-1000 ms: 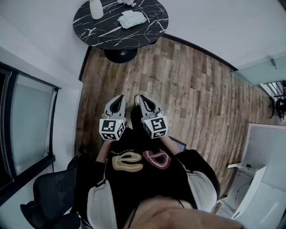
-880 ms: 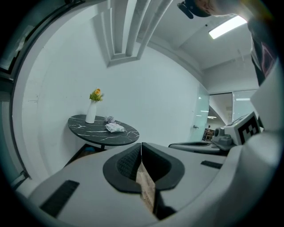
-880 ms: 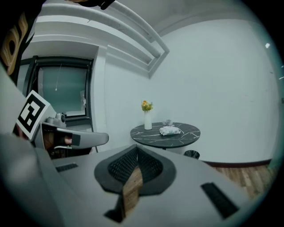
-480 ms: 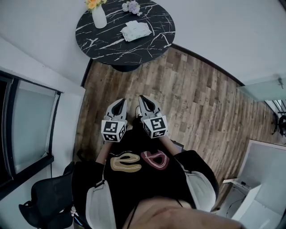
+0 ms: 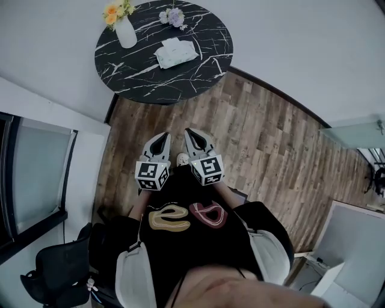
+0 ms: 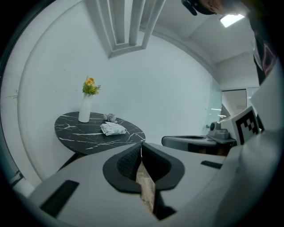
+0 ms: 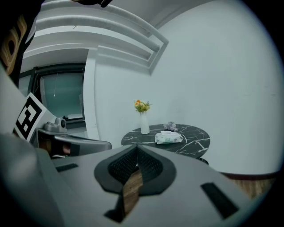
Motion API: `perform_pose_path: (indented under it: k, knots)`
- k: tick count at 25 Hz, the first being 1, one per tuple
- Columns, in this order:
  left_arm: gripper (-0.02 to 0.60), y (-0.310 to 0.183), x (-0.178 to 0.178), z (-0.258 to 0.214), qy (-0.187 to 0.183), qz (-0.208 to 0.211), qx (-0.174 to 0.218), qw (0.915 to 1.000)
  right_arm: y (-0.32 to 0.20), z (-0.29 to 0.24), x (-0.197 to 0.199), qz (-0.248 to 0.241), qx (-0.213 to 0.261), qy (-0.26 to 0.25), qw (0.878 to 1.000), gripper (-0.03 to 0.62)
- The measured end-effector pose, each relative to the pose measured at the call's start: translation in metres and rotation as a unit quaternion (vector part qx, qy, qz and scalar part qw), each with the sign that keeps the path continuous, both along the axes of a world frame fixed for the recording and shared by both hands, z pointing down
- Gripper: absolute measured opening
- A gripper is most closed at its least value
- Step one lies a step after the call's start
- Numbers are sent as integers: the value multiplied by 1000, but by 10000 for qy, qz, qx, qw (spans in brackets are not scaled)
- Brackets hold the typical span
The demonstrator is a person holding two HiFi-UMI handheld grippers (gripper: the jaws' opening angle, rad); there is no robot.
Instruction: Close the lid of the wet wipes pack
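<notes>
A white and green wet wipes pack (image 5: 175, 53) lies flat on a round black marble table (image 5: 138, 75) some way ahead, also seen as the pack (image 6: 112, 128) and the pack (image 7: 168, 138). Its lid state is too small to tell. My left gripper (image 5: 163, 137) and right gripper (image 5: 187, 132) are held side by side over the wooden floor, well short of the table. Both are shut with nothing between their jaws. In the left gripper view the left gripper (image 6: 141, 144) has its tips together; the right gripper (image 7: 136, 147) looks the same in its own view.
A white vase with yellow flowers (image 5: 122, 27) and a small purple flower bunch (image 5: 172, 17) stand on the table's far side. White walls close in behind and left of the table. A black office chair (image 5: 60, 271) is behind me at left. Wooden floor (image 5: 264, 138) spreads right.
Both grippers and I have moved toward the table; more of the table, with the vase and flowers, has come into the head view. Jaws stayed shut.
</notes>
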State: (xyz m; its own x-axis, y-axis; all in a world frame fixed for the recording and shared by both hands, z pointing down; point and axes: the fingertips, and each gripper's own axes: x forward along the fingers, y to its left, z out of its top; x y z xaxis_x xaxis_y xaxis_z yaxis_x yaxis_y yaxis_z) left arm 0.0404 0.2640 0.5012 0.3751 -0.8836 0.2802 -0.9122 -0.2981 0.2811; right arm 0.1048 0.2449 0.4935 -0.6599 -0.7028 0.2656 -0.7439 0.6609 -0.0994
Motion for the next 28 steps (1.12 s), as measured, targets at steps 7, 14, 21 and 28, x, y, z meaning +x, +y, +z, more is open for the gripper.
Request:
perform_pose_path:
  k: [7, 14, 21, 28]
  knots:
    - [18, -38, 22, 3, -29, -250, -96, 9996, -44, 1, 27, -172, -79, -64, 9998, 12]
    - [18, -58, 34, 9, 37, -417, -148, 9990, -62, 7, 36, -390, -139, -22, 9991, 12]
    - [18, -73, 42, 6, 36, -387, -146, 9991, -74, 9, 47, -361, -210, -30, 9991, 12]
    - [18, -92, 39, 6, 0, -264, -120, 9996, -90, 11, 45, -232, -248, -34, 9994, 12]
